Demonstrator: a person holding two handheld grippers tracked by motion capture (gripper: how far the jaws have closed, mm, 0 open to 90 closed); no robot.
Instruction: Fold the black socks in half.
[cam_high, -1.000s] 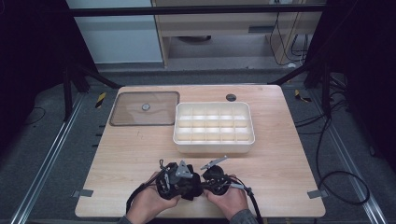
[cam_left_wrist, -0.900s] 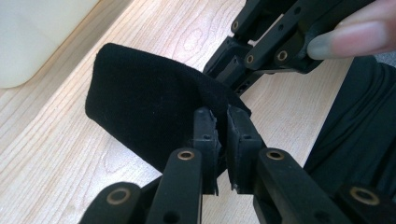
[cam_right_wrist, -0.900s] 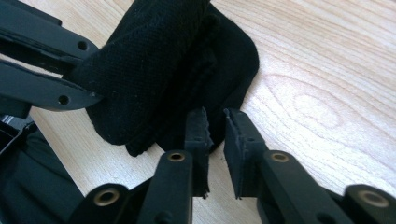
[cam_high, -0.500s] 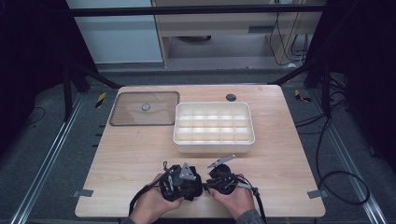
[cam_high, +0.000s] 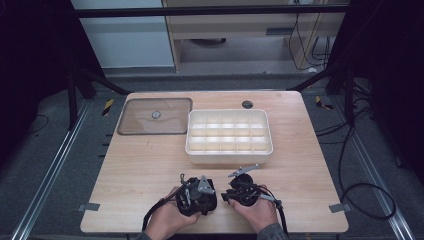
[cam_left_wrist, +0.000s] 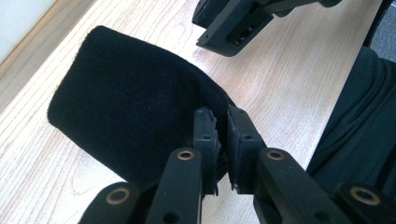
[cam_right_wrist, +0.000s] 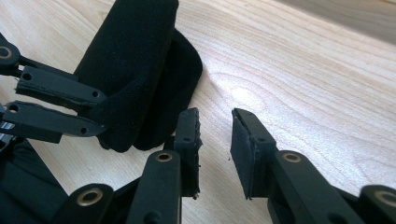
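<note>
So from where I'm sitting, both hands are down at the near edge of the wooden table (cam_high: 150, 165), well short of the white compartment tray (cam_high: 229, 136), which I'll use as my reference. The left gripper (cam_left_wrist: 223, 140) has its jaws pinched nearly together on the edge of a black fabric piece (cam_left_wrist: 126, 121), some kind of folded cloth or pouch, hard to say which, and it's lying flat on the tabletop on the near side of the tray. In the right gripper view I can see that same cloth (cam_right_wrist: 140, 70) clamped by the other tool's jaws, with a fold of it standing up a bit. The right gripper (cam_right_wrist: 215, 140) is partly open with a clear gap between its pads, nothing in them, just bare wood showing through, and its tips sit just beside the cloth without touching as far as I can tell. From the high view the left hand (cam_high: 167, 220) and right hand (cam_high: 257, 212) are close together, near-side of the tray. Left of the tray there's a clear lid (cam_high: 155, 116) lying flat with a small knob in the middle, and just beyond the tray's far edge a small dark round thing (cam_high: 247, 104), too small to identify.
</note>
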